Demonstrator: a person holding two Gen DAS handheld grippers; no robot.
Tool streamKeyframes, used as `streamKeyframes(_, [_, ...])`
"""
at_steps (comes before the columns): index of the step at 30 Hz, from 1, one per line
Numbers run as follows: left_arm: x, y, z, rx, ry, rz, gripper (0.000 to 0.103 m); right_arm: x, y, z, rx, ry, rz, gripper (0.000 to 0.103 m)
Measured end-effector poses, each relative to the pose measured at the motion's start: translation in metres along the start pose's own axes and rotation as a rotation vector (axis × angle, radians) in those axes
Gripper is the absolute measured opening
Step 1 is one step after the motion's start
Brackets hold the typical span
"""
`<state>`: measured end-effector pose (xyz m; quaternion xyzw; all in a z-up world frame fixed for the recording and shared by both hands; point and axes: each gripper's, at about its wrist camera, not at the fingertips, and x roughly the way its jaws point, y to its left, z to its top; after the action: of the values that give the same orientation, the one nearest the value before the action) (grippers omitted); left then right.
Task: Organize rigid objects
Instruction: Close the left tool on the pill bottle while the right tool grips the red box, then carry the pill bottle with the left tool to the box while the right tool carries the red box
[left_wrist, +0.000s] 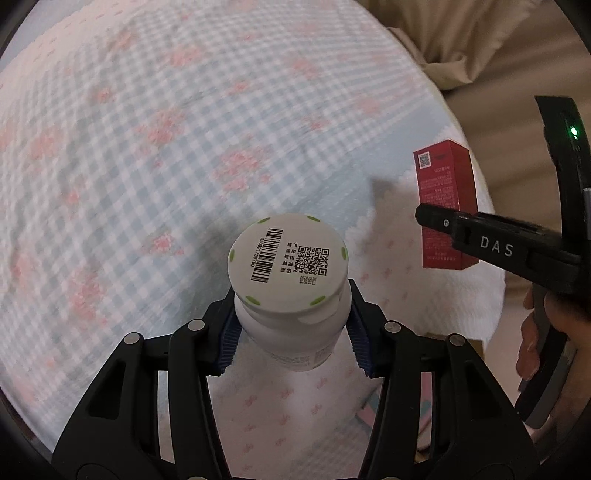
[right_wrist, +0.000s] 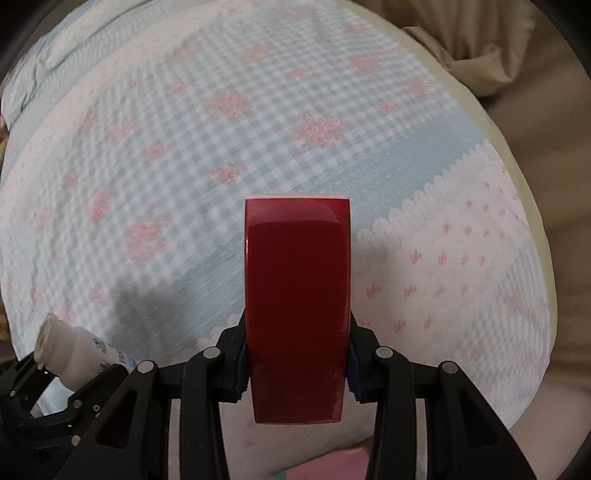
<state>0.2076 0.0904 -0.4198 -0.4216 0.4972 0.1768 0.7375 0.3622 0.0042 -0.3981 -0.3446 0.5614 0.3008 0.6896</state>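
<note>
My left gripper (left_wrist: 291, 332) is shut on a white plastic bottle (left_wrist: 288, 266) whose base, with a barcode and QR code, points away from the camera. It is held above the bed. My right gripper (right_wrist: 295, 365) is shut on a red box (right_wrist: 297, 295), held upright above the bed. The red box (left_wrist: 443, 199) and the right gripper (left_wrist: 439, 221) also show at the right of the left wrist view. The white bottle (right_wrist: 70, 350) and the left gripper (right_wrist: 55, 373) show at the lower left of the right wrist view.
A bed with a blue-and-white checked quilt with pink flowers (left_wrist: 184, 147) fills both views; its white border with pink bows (right_wrist: 461, 266) lies at the right. Beige fabric (left_wrist: 480, 44) lies beyond the bed's right edge. A hand (left_wrist: 546, 332) holds the right gripper.
</note>
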Motion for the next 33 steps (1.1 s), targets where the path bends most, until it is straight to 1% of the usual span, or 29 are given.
streamKeyframes(1, [-0.005,-0.002,-0.001,0.010,-0.002,-0.006,0.047,-0.010,0.000,-0.004,0.022,-0.009,0.004,0.038])
streamKeyframes(2, [-0.014,-0.005,-0.002,0.026,-0.006,-0.014,0.047,-0.018,-0.016,-0.009,0.039,-0.017,0.011,0.038])
streamKeyframes(4, [-0.030,-0.016,-0.004,0.059,-0.007,-0.029,0.047,-0.036,-0.025,-0.018,0.084,-0.038,0.025,0.038])
streamKeyframes(6, [-0.037,-0.031,-0.003,0.082,-0.011,-0.043,0.047,-0.052,-0.031,-0.025,0.137,-0.060,0.041,0.038])
streamKeyframes(9, [-0.067,-0.052,-0.004,0.145,-0.027,-0.067,0.047,-0.088,-0.041,-0.044,0.204,-0.099,0.061,0.038])
streamKeyframes(12, [-0.102,-0.079,-0.008,0.226,-0.048,-0.099,0.047,-0.130,-0.055,-0.072,0.273,-0.143,0.071,0.038])
streamKeyframes(14, [-0.119,-0.095,-0.013,0.272,-0.058,-0.119,0.047,-0.156,-0.063,-0.092,0.311,-0.172,0.067,0.038])
streamKeyframes(19, [-0.147,-0.147,-0.032,0.399,-0.045,-0.171,0.047,-0.215,-0.084,-0.152,0.396,-0.236,0.045,0.038])
streamKeyframes(22, [-0.153,-0.178,-0.049,0.461,-0.027,-0.209,0.047,-0.242,-0.099,-0.195,0.467,-0.257,0.026,0.038])
streamKeyframes(25, [-0.151,-0.209,-0.068,0.520,0.000,-0.235,0.047,-0.255,-0.113,-0.239,0.542,-0.260,-0.001,0.038])
streamKeyframes(28, [-0.141,-0.239,-0.094,0.597,0.034,-0.247,0.047,-0.257,-0.128,-0.282,0.627,-0.246,-0.014,0.038])
streamKeyframes(31, [-0.128,-0.257,-0.115,0.648,0.065,-0.245,0.047,-0.249,-0.141,-0.322,0.709,-0.224,-0.016,0.038])
streamKeyframes(33, [-0.116,-0.267,-0.129,0.669,0.095,-0.241,0.047,-0.241,-0.149,-0.343,0.746,-0.206,-0.013,0.038])
